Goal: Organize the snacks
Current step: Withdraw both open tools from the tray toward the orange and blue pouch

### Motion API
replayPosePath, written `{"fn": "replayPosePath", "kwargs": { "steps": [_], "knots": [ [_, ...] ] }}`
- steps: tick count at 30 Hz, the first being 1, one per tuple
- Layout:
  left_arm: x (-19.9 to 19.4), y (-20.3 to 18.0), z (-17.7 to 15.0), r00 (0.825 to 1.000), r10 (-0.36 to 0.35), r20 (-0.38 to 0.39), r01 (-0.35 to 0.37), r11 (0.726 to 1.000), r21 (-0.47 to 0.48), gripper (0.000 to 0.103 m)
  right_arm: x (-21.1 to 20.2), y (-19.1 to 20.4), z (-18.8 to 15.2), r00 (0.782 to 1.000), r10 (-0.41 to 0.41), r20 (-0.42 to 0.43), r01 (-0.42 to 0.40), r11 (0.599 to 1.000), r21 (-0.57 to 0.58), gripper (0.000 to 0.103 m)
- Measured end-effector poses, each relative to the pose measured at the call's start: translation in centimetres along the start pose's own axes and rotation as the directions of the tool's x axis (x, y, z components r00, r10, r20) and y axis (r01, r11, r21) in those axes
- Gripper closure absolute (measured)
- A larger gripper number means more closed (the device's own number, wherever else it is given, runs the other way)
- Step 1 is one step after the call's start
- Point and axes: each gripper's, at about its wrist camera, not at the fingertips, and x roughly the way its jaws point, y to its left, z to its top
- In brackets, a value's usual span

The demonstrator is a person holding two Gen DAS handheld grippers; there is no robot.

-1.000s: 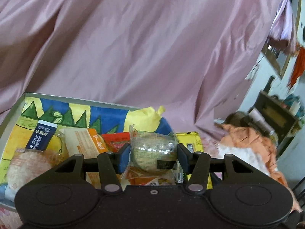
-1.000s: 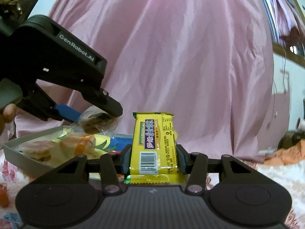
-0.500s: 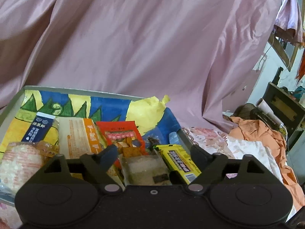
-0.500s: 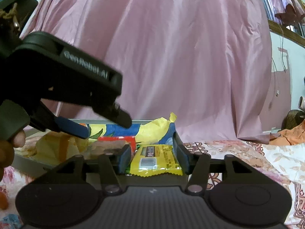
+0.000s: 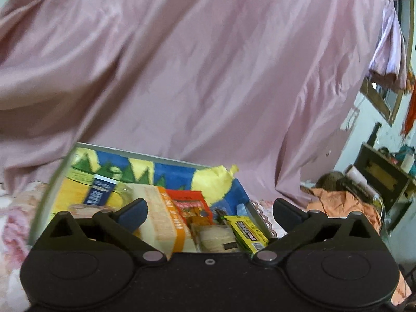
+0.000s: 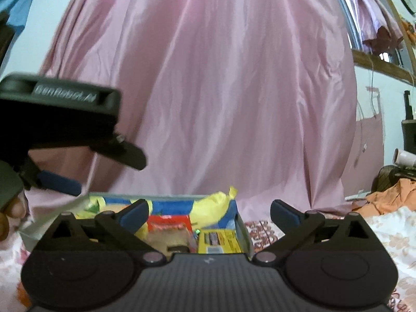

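A grey snack box (image 5: 256, 214) with a blue and yellow lining holds several snacks. In the left wrist view I see a yellow bar (image 5: 247, 231), a clear-wrapped round cake (image 5: 217, 239), a red packet (image 5: 188, 204) and an orange-edged pack (image 5: 162, 221). My left gripper (image 5: 209, 212) is open and empty just above them. My right gripper (image 6: 209, 214) is open and empty over the box (image 6: 243, 227), with the yellow bar (image 6: 218, 241) lying below it. The left gripper also shows at the left of the right wrist view (image 6: 104, 169).
A pink satin curtain (image 5: 195, 65) hangs close behind the box. The box sits on a floral bedsheet (image 6: 384, 231). Orange cloth (image 5: 343, 202) and dark furniture (image 5: 382, 176) lie to the right.
Both grippers opened. The left let go of the clear-wrapped cake and the right let go of the yellow bar; both snacks now lie in the box. Both grippers have drawn back slightly.
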Motion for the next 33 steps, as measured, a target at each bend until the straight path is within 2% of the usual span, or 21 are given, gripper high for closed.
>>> {"fn": "replayPosePath", "kwargs": {
  "steps": [7,17,27,33],
  "knots": [
    [-5.9,1.4,-0.3,0.998,0.041,0.055,-0.041,0.999,-0.010,0.001,-4.8,0.6,2.4,0.999,0.004,0.054,-0.006,0.999,0.034,0.000],
    [-13.3,3.6,-3.3,0.990,0.108,0.095,-0.107,0.994,-0.020,0.001,-10.1,2.8,3.8,0.994,0.039,0.101,-0.044,0.998,0.046,0.000],
    [-17.7,7.2,-6.9,0.978,0.196,0.070,-0.193,0.980,-0.053,0.001,-14.0,6.4,3.2,0.989,0.091,0.116,-0.090,0.996,-0.012,0.000],
    [-19.2,9.1,-9.9,0.968,0.249,0.024,-0.247,0.967,-0.060,0.001,-15.2,8.2,1.9,0.989,0.129,0.071,-0.128,0.992,-0.021,0.000]
  ]
}}
